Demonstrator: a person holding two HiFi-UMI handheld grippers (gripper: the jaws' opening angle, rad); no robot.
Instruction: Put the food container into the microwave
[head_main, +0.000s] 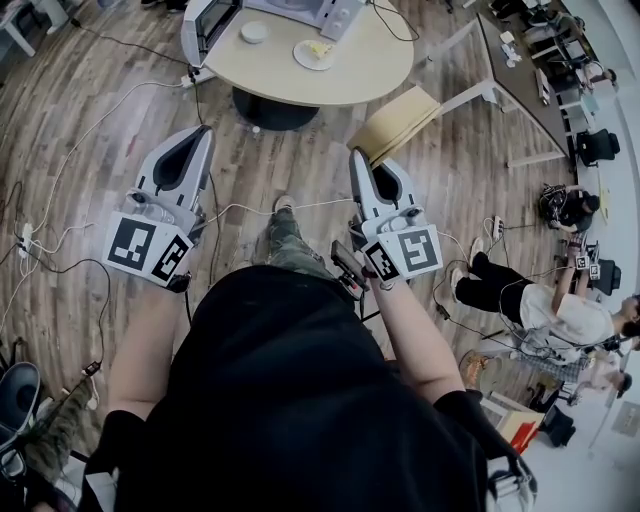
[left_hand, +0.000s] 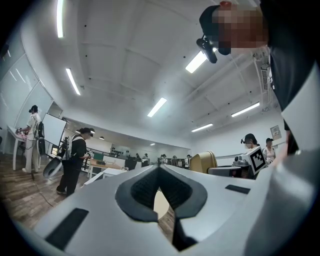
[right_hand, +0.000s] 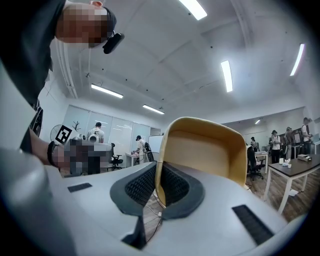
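Observation:
Far ahead stands a round beige table (head_main: 372, 70). On it are a white microwave (head_main: 310, 10) with its door (head_main: 207, 24) swung open to the left, a small round white container (head_main: 254, 32) and a white plate with yellow food (head_main: 315, 53). Both grippers are held low over the wooden floor, well short of the table. My left gripper (head_main: 205, 132) (left_hand: 159, 168) is shut and holds nothing. My right gripper (head_main: 356, 155) (right_hand: 158, 167) is also shut and holds nothing; it points at a yellow chair (right_hand: 210, 150).
The yellow chair (head_main: 395, 122) stands between the right gripper and the table. Cables and a power strip (head_main: 24, 240) trail over the floor at left. A long desk (head_main: 520, 70) runs at the right, and a person (head_main: 530, 300) sits on the floor there.

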